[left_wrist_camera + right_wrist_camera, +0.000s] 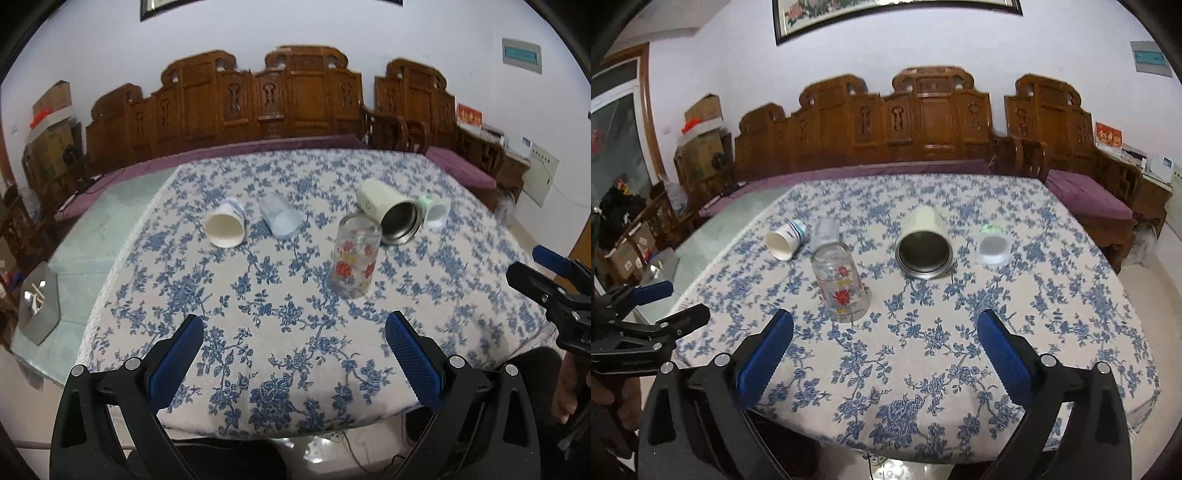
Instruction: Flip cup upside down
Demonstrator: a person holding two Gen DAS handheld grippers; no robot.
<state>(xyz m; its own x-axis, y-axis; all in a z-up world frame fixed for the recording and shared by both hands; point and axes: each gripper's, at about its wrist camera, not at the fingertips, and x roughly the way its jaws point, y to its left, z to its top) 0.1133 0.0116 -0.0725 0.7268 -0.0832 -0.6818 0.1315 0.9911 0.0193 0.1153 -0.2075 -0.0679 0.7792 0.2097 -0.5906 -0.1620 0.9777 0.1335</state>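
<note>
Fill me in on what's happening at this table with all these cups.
A person holds a two-finger tool in each hand over a table with a blue floral tablecloth. Both the left tool and the right tool are open and hold nothing. The flowered glass stands upside down near the front. Behind it, four cups lie on their sides: a paper cup, a clear plastic cup, a cream steel-lined mug and a small translucent cup.
</note>
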